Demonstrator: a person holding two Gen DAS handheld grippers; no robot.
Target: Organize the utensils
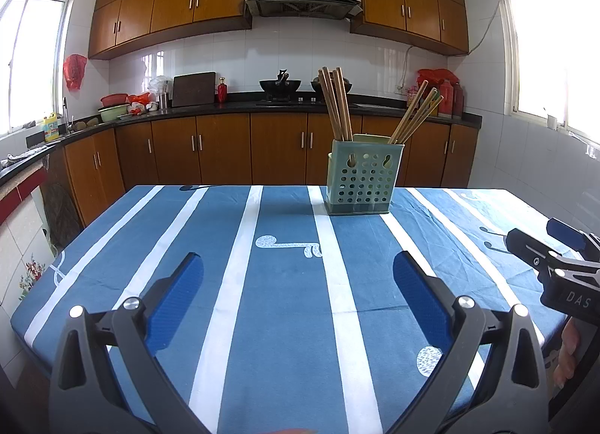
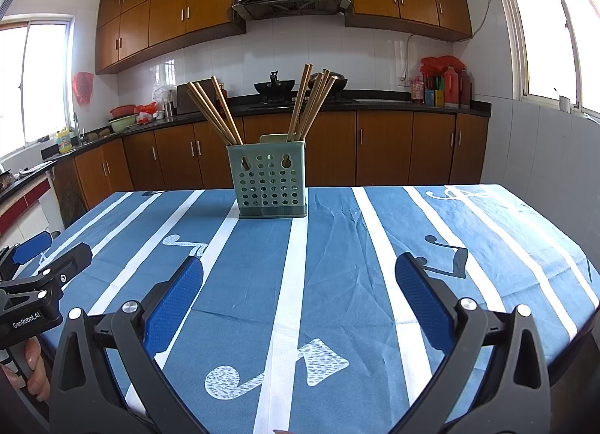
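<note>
Left wrist view: the left gripper has its jaws spread wide, holding nothing, above the striped blue table. A green perforated holder with chopsticks stands right of centre.

Right wrist view: the right gripper is likewise wide apart and empty; the holder sits upper centre, chopsticks in both compartments.

Lone holder on bare tablecloth

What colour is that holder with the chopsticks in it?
The holder is pale green plastic with round holes, clearest in the right wrist view.
</note>
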